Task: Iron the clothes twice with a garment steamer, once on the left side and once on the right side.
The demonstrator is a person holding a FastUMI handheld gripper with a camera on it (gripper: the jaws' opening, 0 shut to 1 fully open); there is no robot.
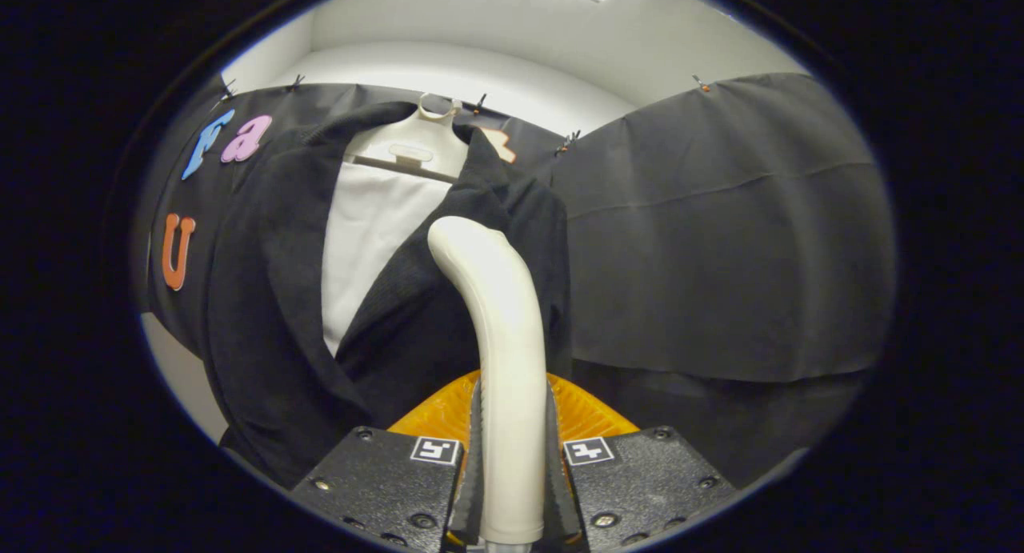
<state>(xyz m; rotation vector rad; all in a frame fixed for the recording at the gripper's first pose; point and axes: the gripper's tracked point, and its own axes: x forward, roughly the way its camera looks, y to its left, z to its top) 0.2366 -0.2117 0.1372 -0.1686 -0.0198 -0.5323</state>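
No brand or readable writing shows on the garment steamer (498, 321), on the dark jacket (416, 329), or on the pale hanger (416, 141) it hangs from; the only markings are small square black-and-white tags on the gripper's blocks. The gripper (512, 465) is clamped on the steamer's pale handle, one finger pressing each side. The handle rises from between the fingers and curves left toward the jacket's right front panel, near the lapel. A white shirt (364, 241) shows inside the open jacket. An orange ribbed piece (436, 413) sits just behind the fingers. Black cloth (720, 241) drapes far and right, white wall (496, 57) above it.
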